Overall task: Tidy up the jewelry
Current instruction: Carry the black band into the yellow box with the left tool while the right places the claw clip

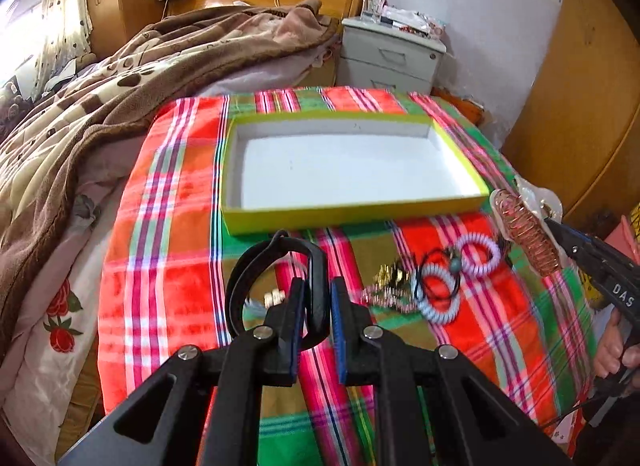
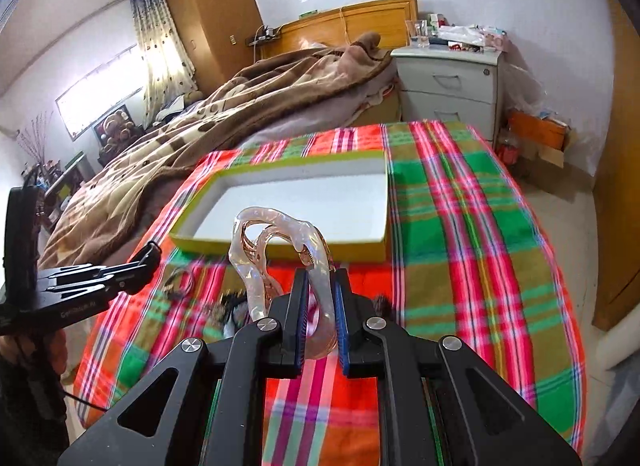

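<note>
The black hair clip (image 1: pixel 280 286) sits pinched between the fingers of the left gripper (image 1: pixel 316 306), held off the cloth just in front of the yellow-rimmed box (image 1: pixel 356 211). It looks like stiff, light plastic with a curved open loop; a grip across one arm of the loop, as here, should hold, though smooth plastic could swivel between the pads. The clear pinkish hair clip (image 2: pixel 280 262) is clamped the same way in the right gripper (image 2: pixel 322 310), also in front of the box's near wall (image 2: pixel 280 248) and above the cloth. It appears glossy and rigid, probably brittle if squeezed hard or dropped, so a low release into the box would suit it.

Right of the box's near corner, on the plaid-covered table (image 1: pixel 160 225), lie two pale spiral hair ties (image 1: pixel 460 274), a thin black elastic (image 1: pixel 430 266) and a gold, glittery piece (image 1: pixel 390 280) too blurred to name. The ties are soft and springy; pinching one coil should do. The box itself is empty. Beyond it, a bed with a brown blanket (image 1: pixel 120 81) and a white nightstand (image 1: pixel 392 53).
</note>
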A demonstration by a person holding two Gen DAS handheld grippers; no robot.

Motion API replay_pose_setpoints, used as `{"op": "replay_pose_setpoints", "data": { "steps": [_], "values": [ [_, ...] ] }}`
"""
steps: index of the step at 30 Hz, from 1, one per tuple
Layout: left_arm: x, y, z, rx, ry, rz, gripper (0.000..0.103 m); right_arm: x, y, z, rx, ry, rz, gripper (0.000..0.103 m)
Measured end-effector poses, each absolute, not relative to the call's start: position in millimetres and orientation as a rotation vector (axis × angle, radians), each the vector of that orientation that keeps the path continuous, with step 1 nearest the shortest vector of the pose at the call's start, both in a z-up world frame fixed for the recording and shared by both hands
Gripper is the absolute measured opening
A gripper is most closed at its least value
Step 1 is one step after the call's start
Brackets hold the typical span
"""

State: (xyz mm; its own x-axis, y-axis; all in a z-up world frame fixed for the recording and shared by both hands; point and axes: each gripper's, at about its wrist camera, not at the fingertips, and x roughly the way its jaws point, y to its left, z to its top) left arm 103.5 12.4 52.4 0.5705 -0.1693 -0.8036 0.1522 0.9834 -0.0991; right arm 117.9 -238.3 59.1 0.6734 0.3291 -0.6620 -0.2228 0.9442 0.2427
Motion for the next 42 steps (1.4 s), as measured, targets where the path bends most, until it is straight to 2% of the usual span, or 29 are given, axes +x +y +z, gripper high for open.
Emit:
{"op": "replay_pose_setpoints", "data": {
  "steps": [15,31,42],
  "values": [
    [184,20,64,-0.05,0.908,-0.169,0.013,203,-233,60,0.132,0.802,0.232,0.013],
    [258,14,27,-0.054,1.008,-0.161,0.013,269,-219,30,0.089,0.911,0.193,0.013],
    [275,13,5,-0.039,1.055,-0.144,0.014,283,-216,20,0.06,0.944,0.17,0.013]
  ]
}}
